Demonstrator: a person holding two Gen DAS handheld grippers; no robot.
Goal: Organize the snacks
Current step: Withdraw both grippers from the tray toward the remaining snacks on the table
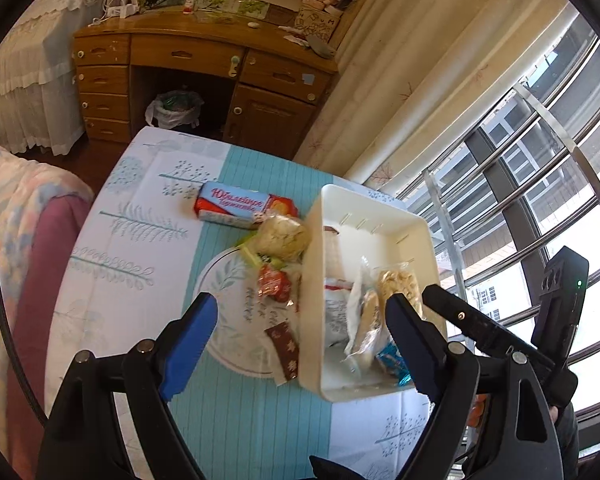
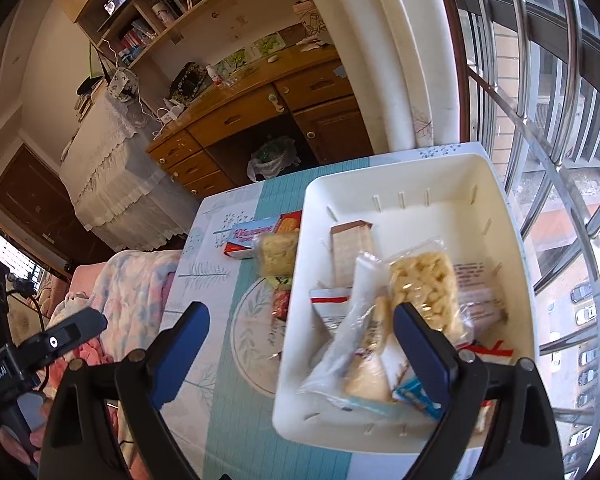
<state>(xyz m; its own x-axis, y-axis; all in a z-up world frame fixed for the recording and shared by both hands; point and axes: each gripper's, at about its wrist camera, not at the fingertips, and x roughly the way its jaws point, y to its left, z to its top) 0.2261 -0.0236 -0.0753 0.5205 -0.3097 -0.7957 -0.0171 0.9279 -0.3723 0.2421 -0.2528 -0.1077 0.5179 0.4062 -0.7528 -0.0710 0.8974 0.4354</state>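
A white plastic bin (image 1: 384, 206) (image 2: 400, 174) stands on the table by the window. It holds a puffed corn pack (image 2: 422, 292), a clear-wrapped pastry (image 2: 366, 376), a brown bar (image 2: 352, 246) and a blue-white packet (image 2: 416, 396). Left of the bin lie a red-and-blue biscuit pack (image 1: 234, 204) (image 2: 248, 238), a wrapped rice cake (image 1: 284, 236), a red candy (image 1: 272, 286) and a brown snowflake bar (image 1: 286, 354). My left gripper (image 1: 302, 300) hangs open and empty above the loose snacks and the bin's left wall. Over the bin's near left corner, my right gripper (image 2: 302, 308) is also open and empty.
The table (image 1: 240, 420) wears a teal and white cloth. A blanket-draped pink seat (image 1: 28, 216) is at its left, window bars (image 1: 540, 168) at its right. Beyond it stand a wooden desk (image 1: 188, 60) and a bagged bin (image 1: 176, 108). A hand (image 2: 20, 444) holds the left gripper's handle.
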